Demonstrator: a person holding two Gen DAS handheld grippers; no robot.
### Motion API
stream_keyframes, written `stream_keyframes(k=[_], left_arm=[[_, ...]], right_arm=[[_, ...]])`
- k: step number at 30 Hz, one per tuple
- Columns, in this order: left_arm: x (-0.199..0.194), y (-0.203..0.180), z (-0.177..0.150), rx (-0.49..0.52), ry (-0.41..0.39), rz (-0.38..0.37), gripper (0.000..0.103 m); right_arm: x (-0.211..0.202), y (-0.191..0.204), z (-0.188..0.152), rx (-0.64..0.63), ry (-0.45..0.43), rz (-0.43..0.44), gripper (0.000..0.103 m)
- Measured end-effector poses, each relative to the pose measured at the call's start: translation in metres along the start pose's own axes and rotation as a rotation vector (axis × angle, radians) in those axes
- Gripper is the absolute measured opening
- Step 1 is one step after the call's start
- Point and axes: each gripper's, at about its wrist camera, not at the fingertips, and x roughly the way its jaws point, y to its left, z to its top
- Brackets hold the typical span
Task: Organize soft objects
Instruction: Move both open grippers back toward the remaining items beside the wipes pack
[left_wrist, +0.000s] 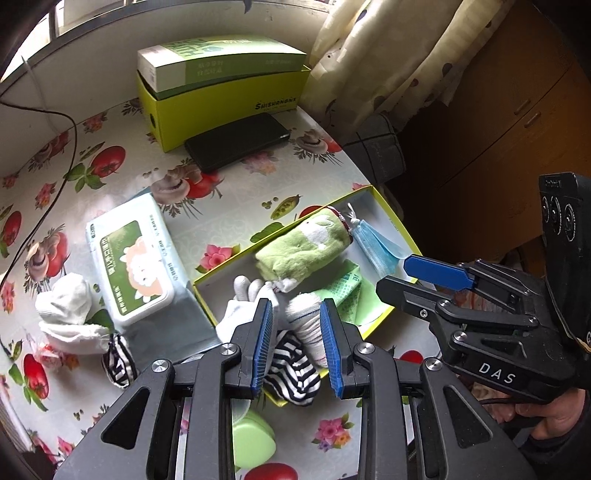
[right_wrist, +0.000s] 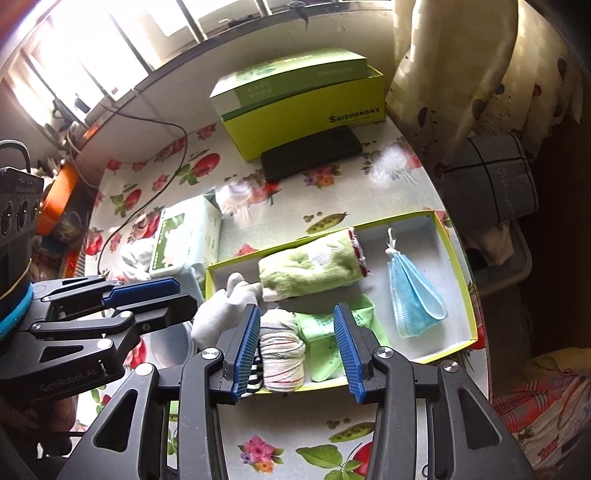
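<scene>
A flat black phone (left_wrist: 238, 142) lies touching a closed yellow-green cardboard box (left_wrist: 221, 99); a thin black cable (left_wrist: 55, 155) crosses the flowered tablecloth (left_wrist: 236, 225).

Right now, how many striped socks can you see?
2: one striped sock hangs over the tray's near edge, the other lies on the table by the wipes pack. More may be hidden.

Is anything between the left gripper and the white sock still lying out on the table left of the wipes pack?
The wipes pack sits between the left gripper and the white sock. From above, nothing visible covers the sock; a striped sock lies beside it.
</scene>
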Motion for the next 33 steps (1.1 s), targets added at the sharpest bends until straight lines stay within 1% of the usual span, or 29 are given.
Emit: stream_keyframes(k=[5, 17, 33], left_arm=[[-0.017, 0.019, -0.012, -0.039, -0.035, 0.03, 0.028], [-0.04, 0.06, -0.047, -0.142, -0.075, 0.081, 0.028], [-0.058, 0.094, -0.069, -0.229, -0.106, 0.11, 0.028]], right_arm=[[0.001, 0.024, 0.0, -0.047, 0.012, 0.006, 0.045], [0.006, 0.073, -0.007, -0.141, 0.049, 0.038, 0.045], [0.015, 0.115, -0.005, -0.22, 0.088, 0.066, 0.045]])
